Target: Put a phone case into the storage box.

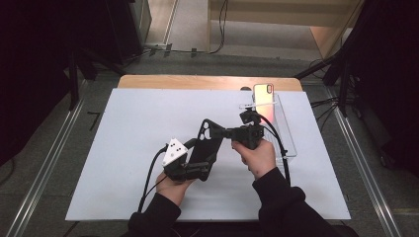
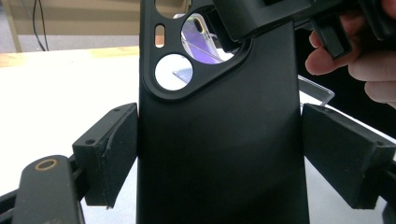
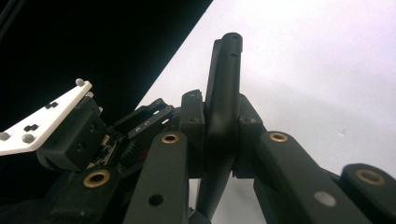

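Both tongs hold one matte black plastic phone case (image 1: 206, 143): right gripper (image 3: 219, 140) pinches its top edge, left gripper (image 2: 219, 158) brackets its sides, contact unclear, lower end cut off.

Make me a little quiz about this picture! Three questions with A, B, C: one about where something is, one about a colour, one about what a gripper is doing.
1. Where is the phone?
A. in the clear tray
B. on the floor
C. in a hand

2. What colour is the phone case?
A. white
B. black
C. red

3. The right gripper is
A. wide open
B. lying on the table
C. clamped on the case

Answers: 1 A, it leans at the tray's far end. 2 B, it looks black in all views. 3 C, the right gripper view shows both jaws pressing the case's edge.
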Demonstrator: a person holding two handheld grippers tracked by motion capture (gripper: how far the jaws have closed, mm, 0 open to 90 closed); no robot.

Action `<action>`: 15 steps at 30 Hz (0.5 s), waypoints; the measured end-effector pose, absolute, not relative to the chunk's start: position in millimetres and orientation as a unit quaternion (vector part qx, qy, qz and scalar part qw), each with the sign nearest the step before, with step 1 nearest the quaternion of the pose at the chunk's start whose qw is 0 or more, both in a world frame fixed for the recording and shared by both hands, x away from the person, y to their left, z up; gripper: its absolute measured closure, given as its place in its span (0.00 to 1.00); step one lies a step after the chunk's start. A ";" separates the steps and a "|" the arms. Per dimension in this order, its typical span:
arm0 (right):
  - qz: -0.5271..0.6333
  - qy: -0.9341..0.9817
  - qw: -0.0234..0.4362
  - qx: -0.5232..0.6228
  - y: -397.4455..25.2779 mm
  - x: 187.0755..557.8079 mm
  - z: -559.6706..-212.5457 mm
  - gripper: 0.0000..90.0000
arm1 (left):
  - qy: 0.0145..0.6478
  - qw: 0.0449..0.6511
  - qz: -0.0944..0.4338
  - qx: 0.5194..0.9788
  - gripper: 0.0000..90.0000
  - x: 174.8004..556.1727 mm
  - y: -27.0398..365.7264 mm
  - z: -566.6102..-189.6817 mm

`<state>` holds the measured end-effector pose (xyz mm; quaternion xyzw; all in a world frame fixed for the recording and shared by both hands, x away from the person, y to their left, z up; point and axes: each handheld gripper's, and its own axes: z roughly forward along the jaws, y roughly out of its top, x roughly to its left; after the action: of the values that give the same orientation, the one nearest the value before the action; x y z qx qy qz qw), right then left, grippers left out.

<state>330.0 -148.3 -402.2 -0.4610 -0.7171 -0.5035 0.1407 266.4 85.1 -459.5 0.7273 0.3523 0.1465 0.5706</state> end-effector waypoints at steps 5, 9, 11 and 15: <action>-0.505 -0.717 0.149 -0.457 -147.1 328.9 -400.8 0.86 | 0.352 0.566 0.143 0.732 0.15 266.7 84.6 -458.1; -0.507 -0.718 0.151 -0.453 -147.1 328.1 -399.3 0.86 | 0.351 0.562 0.141 0.736 0.15 266.7 84.4 -454.6; -0.508 -0.718 0.152 -0.452 -147.3 327.7 -398.3 0.86 | 0.350 0.560 0.143 0.738 0.15 266.7 84.2 -453.5; -0.504 -0.724 0.144 -0.448 -146.8 326.5 -396.8 0.86 | 0.354 0.551 0.131 0.744 0.14 268.1 83.4 -450.9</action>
<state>326.5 -146.8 -396.8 -0.4480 -0.7243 -0.5039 0.1442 268.1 83.4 -450.9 0.7445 0.3539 0.1311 0.5508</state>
